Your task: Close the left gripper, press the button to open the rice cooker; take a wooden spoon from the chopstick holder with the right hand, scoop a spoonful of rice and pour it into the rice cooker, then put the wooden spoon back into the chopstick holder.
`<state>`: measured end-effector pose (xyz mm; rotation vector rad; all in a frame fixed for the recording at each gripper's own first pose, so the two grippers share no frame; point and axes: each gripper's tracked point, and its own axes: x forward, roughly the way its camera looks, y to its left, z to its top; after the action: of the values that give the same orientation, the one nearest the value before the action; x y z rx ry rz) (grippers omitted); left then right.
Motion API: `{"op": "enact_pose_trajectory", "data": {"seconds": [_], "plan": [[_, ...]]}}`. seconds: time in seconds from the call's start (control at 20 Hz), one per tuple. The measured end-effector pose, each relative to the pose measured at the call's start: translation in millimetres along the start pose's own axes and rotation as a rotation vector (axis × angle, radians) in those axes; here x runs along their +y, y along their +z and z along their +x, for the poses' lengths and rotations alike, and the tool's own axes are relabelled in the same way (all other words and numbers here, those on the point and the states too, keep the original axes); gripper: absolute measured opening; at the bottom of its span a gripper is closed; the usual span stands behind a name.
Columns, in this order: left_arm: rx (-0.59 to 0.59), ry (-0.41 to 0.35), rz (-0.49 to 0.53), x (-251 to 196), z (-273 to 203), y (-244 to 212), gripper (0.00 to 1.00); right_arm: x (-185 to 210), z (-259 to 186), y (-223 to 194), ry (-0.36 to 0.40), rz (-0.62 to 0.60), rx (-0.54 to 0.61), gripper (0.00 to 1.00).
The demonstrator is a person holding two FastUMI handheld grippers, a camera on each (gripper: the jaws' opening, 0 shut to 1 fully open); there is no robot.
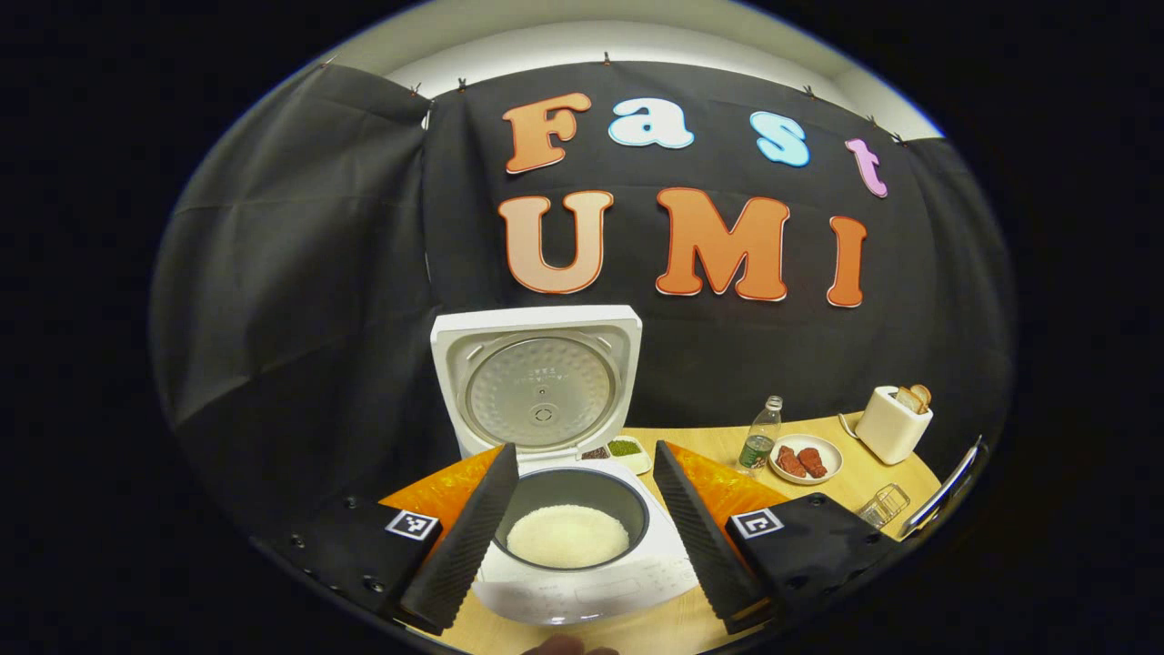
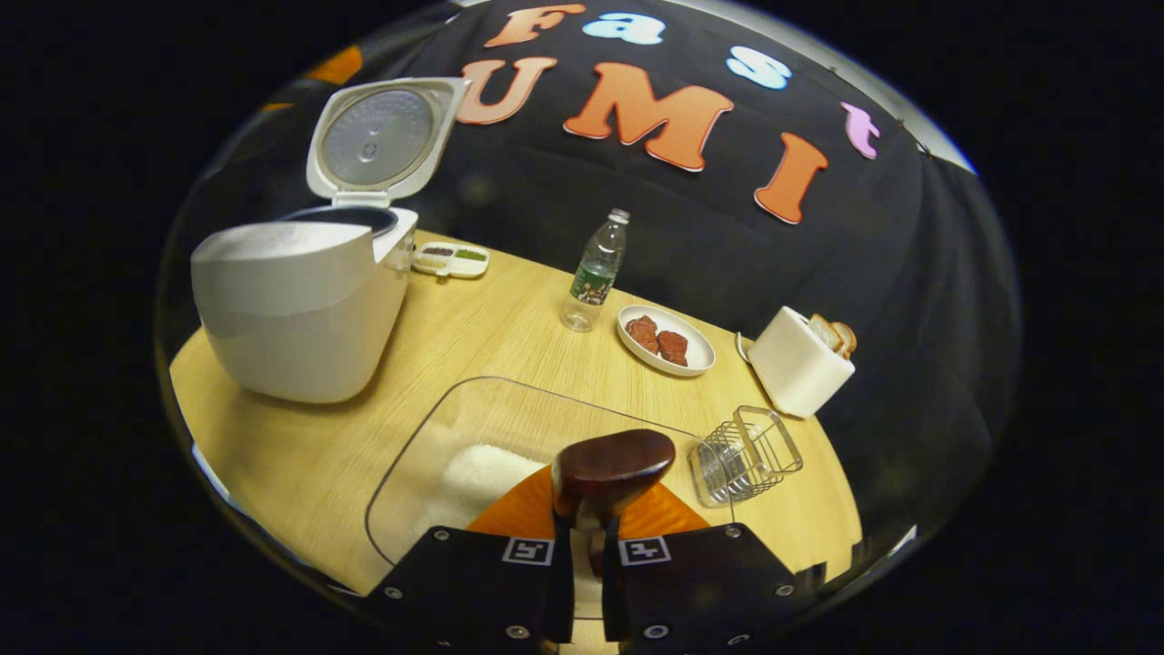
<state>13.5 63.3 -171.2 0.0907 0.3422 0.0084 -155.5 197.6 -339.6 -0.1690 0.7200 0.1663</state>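
Note:
The white rice cooker (image 1: 582, 582) stands open with its lid (image 1: 538, 382) upright, and white rice lies in its inner pot (image 1: 568, 537). My left gripper (image 1: 584, 450) is open, its fingers spread wide to either side of the pot. In the right gripper view the cooker (image 2: 291, 309) sits at the far left. My right gripper (image 2: 587, 528) is shut on the handle of a dark wooden spoon (image 2: 614, 466), which hovers over a clear container (image 2: 427, 437) holding a heap of rice (image 2: 477, 473). The wire chopstick holder (image 2: 747, 455) stands just right of the spoon.
On the wooden table (image 2: 491, 337) stand a plastic bottle (image 2: 596, 268), a plate of red pieces (image 2: 666, 341), a white toaster with bread (image 2: 800, 359) and a small condiment dish (image 2: 450, 259). The table's front edge runs close below the container.

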Motion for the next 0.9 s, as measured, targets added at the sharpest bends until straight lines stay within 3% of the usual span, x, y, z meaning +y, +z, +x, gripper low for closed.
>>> {"op": "enact_pose_trajectory", "data": {"seconds": [0.4,0.45,0.5,0.9], "plan": [[-0.015,-0.06,0.052,4,0,-1,1.0,42,-6,9,0.082,0.309,0.039,0.12],[-0.012,-0.066,0.057,7,0,-4,1.0,42,-5,9,0.084,0.348,0.058,0.15],[-0.002,-0.075,0.054,9,1,-7,1.0,41,-5,8,0.077,0.384,0.069,0.12],[0.001,-0.108,0.034,17,1,-8,0.99,22,-1,-3,0.111,0.763,0.147,0.12]]}}
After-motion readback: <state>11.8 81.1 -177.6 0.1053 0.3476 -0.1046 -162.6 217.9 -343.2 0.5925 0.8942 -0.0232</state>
